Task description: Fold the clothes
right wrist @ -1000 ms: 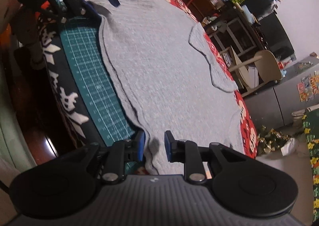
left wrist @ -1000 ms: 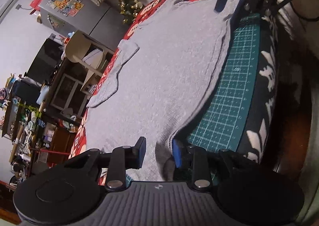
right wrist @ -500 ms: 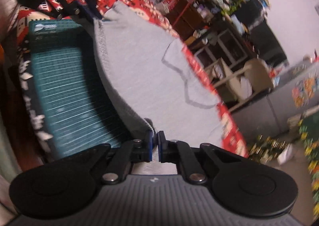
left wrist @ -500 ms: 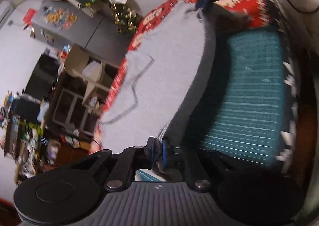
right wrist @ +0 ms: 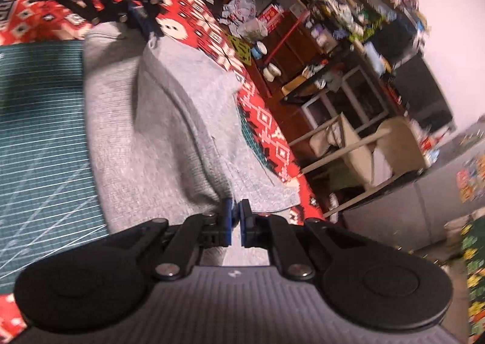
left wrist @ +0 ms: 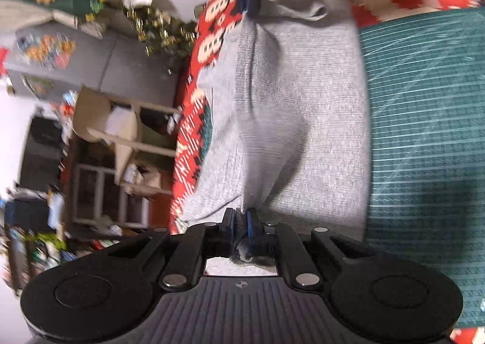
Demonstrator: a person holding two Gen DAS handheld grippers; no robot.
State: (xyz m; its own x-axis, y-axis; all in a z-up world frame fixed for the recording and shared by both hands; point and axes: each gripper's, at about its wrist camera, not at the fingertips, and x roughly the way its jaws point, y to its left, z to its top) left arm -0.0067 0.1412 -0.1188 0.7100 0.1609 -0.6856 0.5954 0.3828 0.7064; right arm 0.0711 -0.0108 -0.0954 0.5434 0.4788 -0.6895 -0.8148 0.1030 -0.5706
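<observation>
**Grey knit top lifted along one edge by both grippers**

The left gripper (left wrist: 241,219) has its two blue-padded fingers pressed together on a bunched corner of the grey garment (left wrist: 291,107), a tuft of cloth poking out behind the pads. The right gripper (right wrist: 235,210) is likewise clamped on the garment (right wrist: 169,131) at the opposite end of the same edge, its pads nearly touching with fabric pinched between them.

The garment is a light grey, finely ribbed knit. It lies on the table, partly over the green cutting mat (left wrist: 424,131) with its white grid lines and partly over the red patterned tablecloth (left wrist: 194,137). The held edge rises as a ridge running from one gripper to the other, and the cloth falls away on both sides of it, with a soft dark crease along the ridge. Beyond the ridge in the right wrist view a flatter grey layer spreads toward the table's edge. Both views are blurred
</observation>
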